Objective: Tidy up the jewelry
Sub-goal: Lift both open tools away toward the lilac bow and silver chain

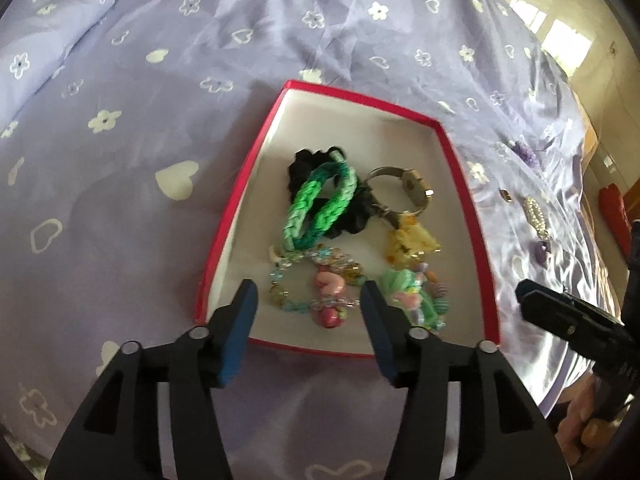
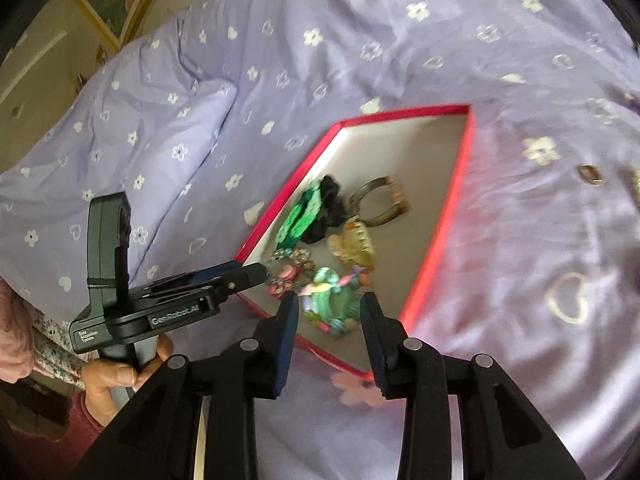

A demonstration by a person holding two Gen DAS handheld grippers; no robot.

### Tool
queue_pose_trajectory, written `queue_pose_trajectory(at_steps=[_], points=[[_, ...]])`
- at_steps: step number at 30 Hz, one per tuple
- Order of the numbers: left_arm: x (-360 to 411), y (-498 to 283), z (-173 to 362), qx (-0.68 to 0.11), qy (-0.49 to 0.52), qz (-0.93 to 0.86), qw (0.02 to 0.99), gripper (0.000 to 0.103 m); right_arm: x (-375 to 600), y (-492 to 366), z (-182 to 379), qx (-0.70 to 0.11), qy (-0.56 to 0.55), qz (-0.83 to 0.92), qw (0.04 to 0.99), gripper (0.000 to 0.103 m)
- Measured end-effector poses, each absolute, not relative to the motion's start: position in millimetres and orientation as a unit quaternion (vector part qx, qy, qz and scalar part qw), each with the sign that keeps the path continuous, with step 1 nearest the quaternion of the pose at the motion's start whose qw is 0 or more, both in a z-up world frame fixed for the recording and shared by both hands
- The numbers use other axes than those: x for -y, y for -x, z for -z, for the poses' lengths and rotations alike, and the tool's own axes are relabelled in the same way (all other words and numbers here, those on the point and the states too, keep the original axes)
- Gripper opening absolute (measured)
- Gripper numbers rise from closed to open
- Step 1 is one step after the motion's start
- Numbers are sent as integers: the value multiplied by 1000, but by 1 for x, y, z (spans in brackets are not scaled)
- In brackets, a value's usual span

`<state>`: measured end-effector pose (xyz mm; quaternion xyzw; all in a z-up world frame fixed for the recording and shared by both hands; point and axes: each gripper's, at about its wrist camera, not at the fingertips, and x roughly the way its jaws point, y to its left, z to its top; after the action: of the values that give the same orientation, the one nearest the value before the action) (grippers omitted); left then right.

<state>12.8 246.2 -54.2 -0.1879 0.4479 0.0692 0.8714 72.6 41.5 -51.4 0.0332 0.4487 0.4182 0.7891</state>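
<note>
I judge the sorting to be well advanced: most pieces already lie inside the red-rimmed box (image 1: 460,168), which sits on the bed's lilac sheet (image 1: 120,200). Both grippers are empty. My left gripper (image 1: 310,300) hangs over the near end of the box with its jaws spread wide, released. My right gripper (image 2: 329,314) is likewise parted and holds nothing, its blue-padded fingers framing the box's near corner.

Contents, as inspected:
- a green braided band (image 1: 316,204), woven and soft, lying across a black scrunchie (image 1: 308,164) of gathered fabric;
- a metal-banded watch (image 1: 404,186), rigid, standing on its edge;
- an amber translucent claw clip (image 1: 412,242), hard plastic with teeth;
- a beaded bracelet (image 1: 320,284) of clear and pink beads, loose and flexible;
- a mint-green tasselled charm piece (image 1: 412,300) beside it.

Outstanding items lie on the sheet to the right of the box, well apart from it: a small ring (image 2: 591,174), a sparkly silver clip (image 1: 536,212), and purple pieces (image 1: 524,152) too small to identify.

In my judgement the next move falls to the right gripper: travel to one of these strays, close on it, and carry it to the box. The ring lies flat on slippery satin and is thin, so it calls for a low, precise pinch; the fabric may bunch under the pads.
</note>
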Motion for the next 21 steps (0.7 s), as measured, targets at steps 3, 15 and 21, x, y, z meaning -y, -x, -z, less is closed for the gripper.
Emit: queue_pose_trajectory(at_steps=[3, 15, 21], points=[[-232, -11, 43, -439, 176, -63, 879, 57, -18, -72, 46, -439, -46, -402, 802, 39], [-161, -19, 10, -422, 141, 2, 896, 61, 92, -70, 36, -405, -72, -296, 862, 46], [-121, -31, 8, -428, 125, 35, 894, 62, 141, -71, 37, -396, -91, -250, 879, 50]])
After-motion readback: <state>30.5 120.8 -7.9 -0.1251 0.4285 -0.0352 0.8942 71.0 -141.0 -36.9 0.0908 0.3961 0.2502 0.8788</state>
